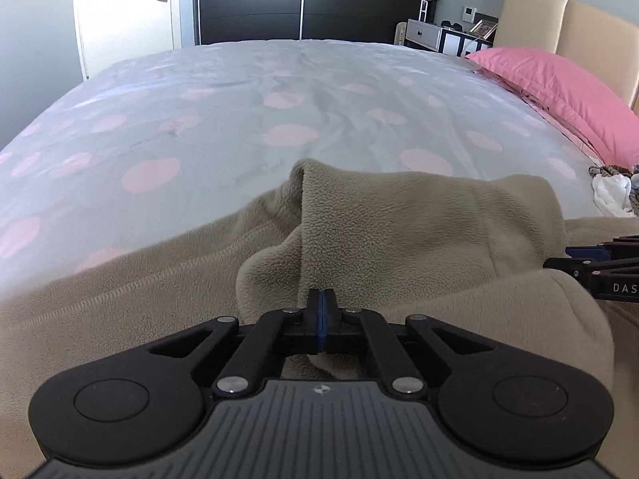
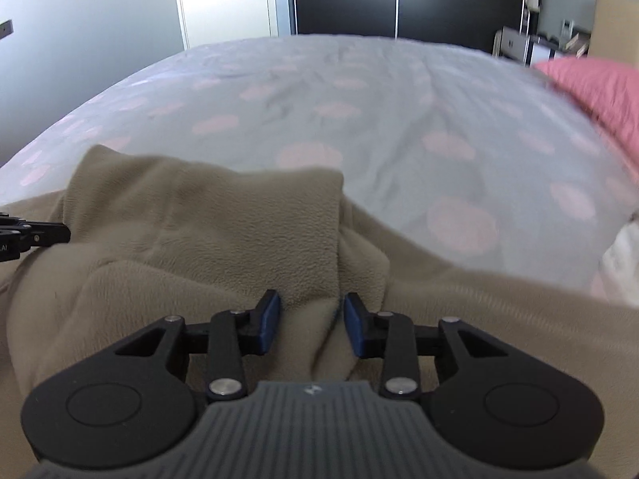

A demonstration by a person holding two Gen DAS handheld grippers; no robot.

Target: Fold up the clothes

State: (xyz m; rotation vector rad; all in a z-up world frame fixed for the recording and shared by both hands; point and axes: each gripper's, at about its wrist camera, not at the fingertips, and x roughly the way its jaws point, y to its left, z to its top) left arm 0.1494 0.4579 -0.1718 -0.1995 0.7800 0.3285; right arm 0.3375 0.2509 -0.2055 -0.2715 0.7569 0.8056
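Bedroom; spotted bedspread [image 1: 239,119] is being used as work surface. Fleece [image 1: 399,219] is lying bunched at near edge. Left gripper [image 1: 322,311] is clenched, fold apparently pinched. Right gripper [image 2: 311,319] is released, straddling a ridge. Fabric is judged soft, thick, light; edges are best gripped.

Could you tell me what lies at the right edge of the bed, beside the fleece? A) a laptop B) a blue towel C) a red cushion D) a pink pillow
D: a pink pillow rests by the headboard, beyond the beige fleece.
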